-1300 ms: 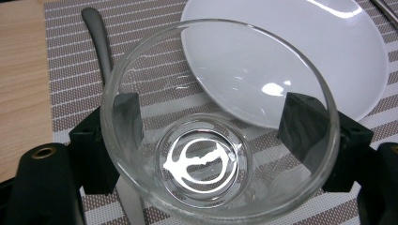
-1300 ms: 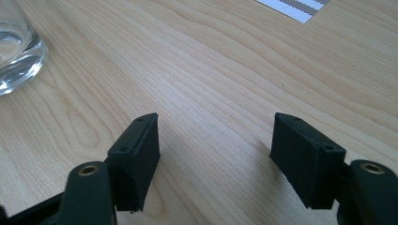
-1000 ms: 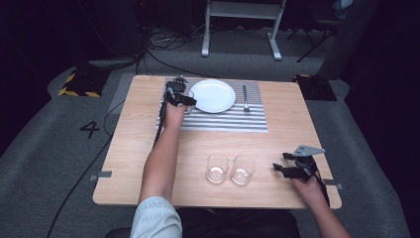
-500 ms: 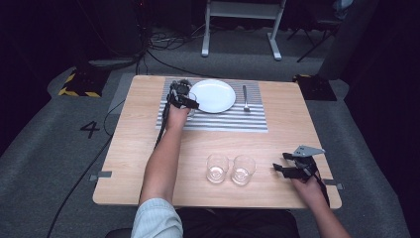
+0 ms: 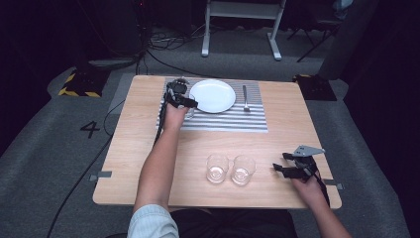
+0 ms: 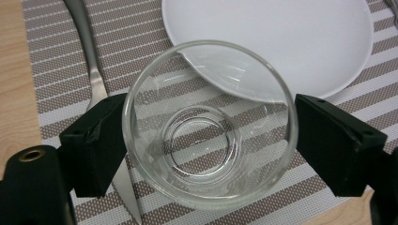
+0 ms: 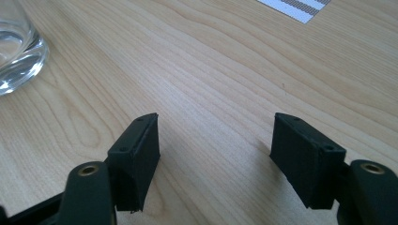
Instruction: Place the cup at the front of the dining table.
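My left gripper (image 6: 206, 140) points down over the striped placemat (image 5: 233, 119) and is shut on a clear drinking glass (image 6: 202, 154), one jaw on each side of its rim. The glass stands upright by the near-left edge of the white plate (image 6: 281, 42). In the high view that gripper (image 5: 181, 99) is at the plate's (image 5: 213, 95) left side. My right gripper (image 5: 292, 168) stands open over bare wood at the table's front right, nothing between its jaws (image 7: 213, 131).
Two more clear glasses (image 5: 217, 168) (image 5: 242, 170) stand side by side near the front, left of the right gripper. One (image 7: 16, 47) is in the right gripper view. A metal utensil (image 6: 94, 79) lies left of the held glass, a fork (image 5: 245, 96) right of the plate.
The left gripper with its glass has edged slightly right toward the plate. The right gripper has stayed where it was.
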The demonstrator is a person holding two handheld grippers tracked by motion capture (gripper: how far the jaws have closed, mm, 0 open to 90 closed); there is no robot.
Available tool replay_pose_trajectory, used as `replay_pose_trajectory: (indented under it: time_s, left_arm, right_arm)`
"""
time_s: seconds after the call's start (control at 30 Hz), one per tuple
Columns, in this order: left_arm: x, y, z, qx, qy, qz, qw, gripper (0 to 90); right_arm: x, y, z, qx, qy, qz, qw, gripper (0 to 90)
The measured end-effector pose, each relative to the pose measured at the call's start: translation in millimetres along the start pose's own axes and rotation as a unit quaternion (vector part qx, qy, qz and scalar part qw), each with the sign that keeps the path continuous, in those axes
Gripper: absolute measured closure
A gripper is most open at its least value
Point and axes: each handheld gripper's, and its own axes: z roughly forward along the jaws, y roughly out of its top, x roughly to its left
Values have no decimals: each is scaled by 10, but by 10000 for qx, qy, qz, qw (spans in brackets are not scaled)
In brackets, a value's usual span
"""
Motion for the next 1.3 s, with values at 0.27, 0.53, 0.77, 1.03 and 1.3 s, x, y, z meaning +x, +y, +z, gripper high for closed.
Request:
replay_pose_trajectory:
  time_s: [0.27,0.53,0.77,1.03,1.3]
  left_arm:
    - [-106,-37,-316,-318,55,384,9987,146]
    - [-221,-142,-680,-597,-118,516,9968,144]
    - [-216,-294,-956,-701,-262,427,9963,147]
    - [-227,-580,-1193,-644,-416,374,9964,155]
    - [-255,-776,-1372,-661,-444,520,9955,155]
  right_arm:
    - [42,3,-4,-31,-52,-7,10000,329]
    - [4,6,12,-33,25,48,10000,319]
    - [3,7,11,-21,52,88,9999,319]
    - [2,6,9,1,43,116,9999,319]
    - [-1,7,7,20,63,133,9999,318]
